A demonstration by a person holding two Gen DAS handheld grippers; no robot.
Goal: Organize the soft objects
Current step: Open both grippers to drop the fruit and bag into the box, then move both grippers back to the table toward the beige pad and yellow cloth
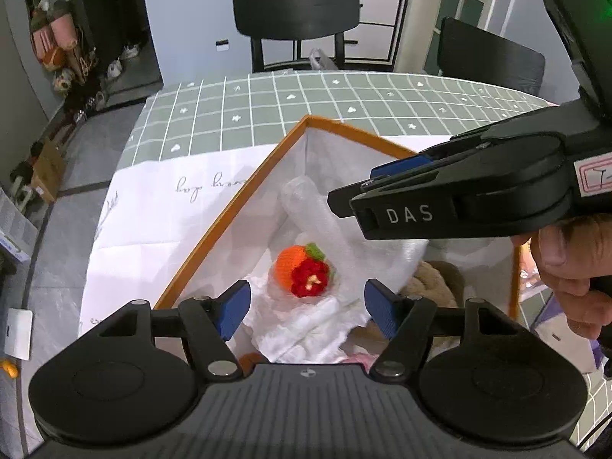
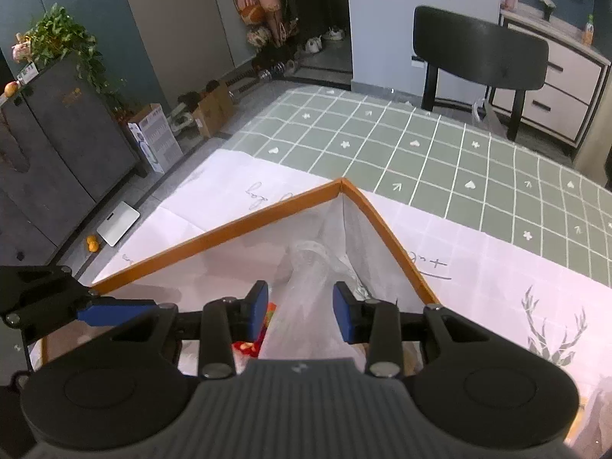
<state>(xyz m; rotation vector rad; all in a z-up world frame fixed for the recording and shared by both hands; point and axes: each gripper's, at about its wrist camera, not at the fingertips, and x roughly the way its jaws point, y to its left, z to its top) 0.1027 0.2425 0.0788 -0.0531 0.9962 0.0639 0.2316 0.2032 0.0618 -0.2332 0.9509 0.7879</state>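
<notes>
A knitted orange fruit, its green leaf end pointed up-right, is seen lying on white cloth inside the orange-rimmed box, below the wide-spread, empty left gripper and the narrower, empty right gripper.

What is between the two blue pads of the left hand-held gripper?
In the left wrist view, the left hand-held gripper is open over the box. Between its pads show white cloth and a knitted orange toy, lower down, untouched.
</notes>
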